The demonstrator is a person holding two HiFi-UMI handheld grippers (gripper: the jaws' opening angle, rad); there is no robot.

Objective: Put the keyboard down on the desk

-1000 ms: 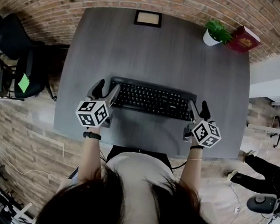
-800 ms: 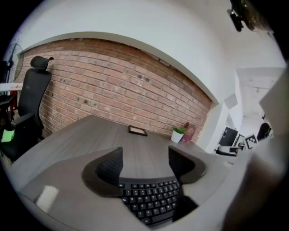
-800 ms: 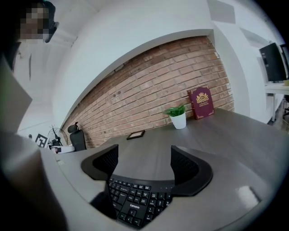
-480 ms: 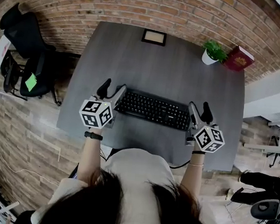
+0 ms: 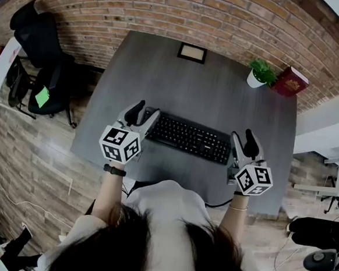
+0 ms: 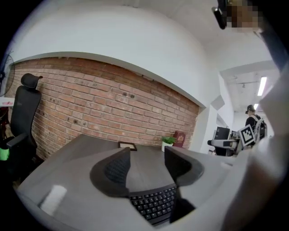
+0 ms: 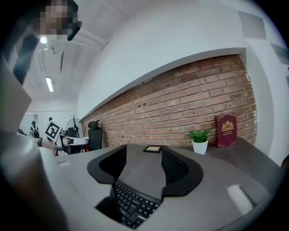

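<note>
The keyboard (image 5: 187, 138) lies flat on the desk (image 5: 215, 77), close to the near edge and about midway along it. Its long axis runs left to right, skewed a little, with the left end farther from me than the right. That is how the task wants it, though I cannot say from this whether I set it there. My left gripper (image 5: 142, 113) sits at its left end and my right gripper (image 5: 243, 142) at its right end, each just beside a short edge, so the keyboard lies between them and neither is nearer. Both pairs of jaws stand wide apart with only bare desk between them. The keys show low down under the jaw roots, and nothing is clamped. This fits grippers that have let go as well as grippers about to close on the ends.
</note>
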